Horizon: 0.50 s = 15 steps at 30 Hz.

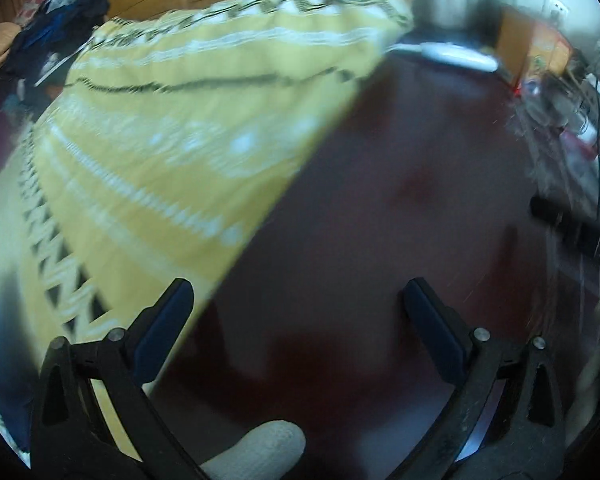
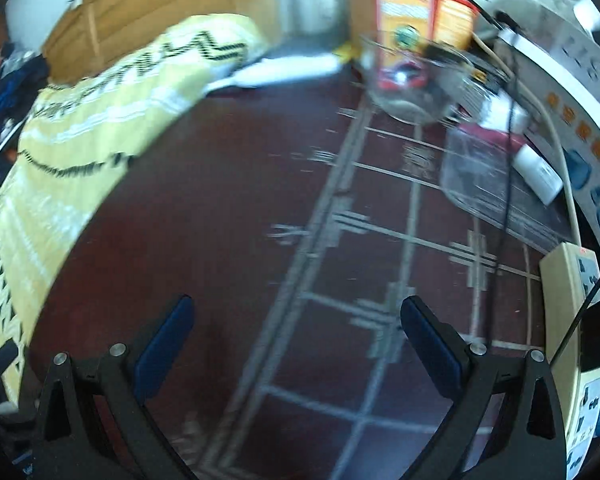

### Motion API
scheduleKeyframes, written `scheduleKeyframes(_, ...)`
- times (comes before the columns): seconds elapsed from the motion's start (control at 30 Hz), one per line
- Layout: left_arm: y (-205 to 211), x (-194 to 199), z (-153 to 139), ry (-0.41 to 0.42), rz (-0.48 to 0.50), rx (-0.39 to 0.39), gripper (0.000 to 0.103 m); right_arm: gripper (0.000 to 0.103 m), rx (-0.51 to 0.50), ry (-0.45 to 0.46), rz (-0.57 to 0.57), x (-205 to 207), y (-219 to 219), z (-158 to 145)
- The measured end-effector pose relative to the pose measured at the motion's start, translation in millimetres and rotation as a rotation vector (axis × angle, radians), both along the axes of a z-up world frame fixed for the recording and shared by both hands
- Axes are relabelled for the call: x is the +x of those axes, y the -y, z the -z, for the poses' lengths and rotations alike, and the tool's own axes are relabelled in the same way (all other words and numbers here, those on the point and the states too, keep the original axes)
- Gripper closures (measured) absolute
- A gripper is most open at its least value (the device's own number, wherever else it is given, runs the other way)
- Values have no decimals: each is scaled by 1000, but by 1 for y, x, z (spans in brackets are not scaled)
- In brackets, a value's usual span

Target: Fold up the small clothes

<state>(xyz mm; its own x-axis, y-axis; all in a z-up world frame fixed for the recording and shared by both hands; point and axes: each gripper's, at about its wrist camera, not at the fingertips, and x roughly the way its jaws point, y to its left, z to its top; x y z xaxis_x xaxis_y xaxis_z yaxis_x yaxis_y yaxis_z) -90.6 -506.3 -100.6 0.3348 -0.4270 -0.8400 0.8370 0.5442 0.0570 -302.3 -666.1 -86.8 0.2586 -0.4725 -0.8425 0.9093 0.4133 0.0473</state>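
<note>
A yellow garment (image 1: 172,128) with white and black zigzag bands lies spread on the dark red table (image 1: 400,208), filling the left half of the left wrist view. My left gripper (image 1: 298,290) is open over the bare table, its left finger (image 1: 168,312) at the garment's edge, nothing held. A gloved fingertip (image 1: 260,452) shows at the bottom. In the right wrist view the same garment (image 2: 72,140) lies at the left, and my right gripper (image 2: 296,308) stands open over the patterned table (image 2: 228,208), clear of the cloth. Both views are blurred.
Dark clothes (image 1: 48,28) are piled at the far left. A white flat object (image 2: 284,70) lies beyond the garment. An orange box (image 2: 412,20), a glass bowl (image 2: 412,92), cables, a white adapter (image 2: 538,172) and a power strip (image 2: 568,292) crowd the right side.
</note>
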Motion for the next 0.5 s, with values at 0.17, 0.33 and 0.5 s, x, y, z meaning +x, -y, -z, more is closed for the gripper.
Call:
scheduleKeyframes(0.17, 39, -31, 1, 3, 58, -34, 0, 0, 10, 13, 46, -15, 15, 1)
scheduleKeyframes(0.33, 70, -57, 3, -14, 109, -41, 0, 0, -32, 14, 103, -35, 23, 1)
scheduleKeyframes(0.5, 81, -73, 0, 43, 180, -34, 0, 0, -54, -43, 178, -38, 22, 2)
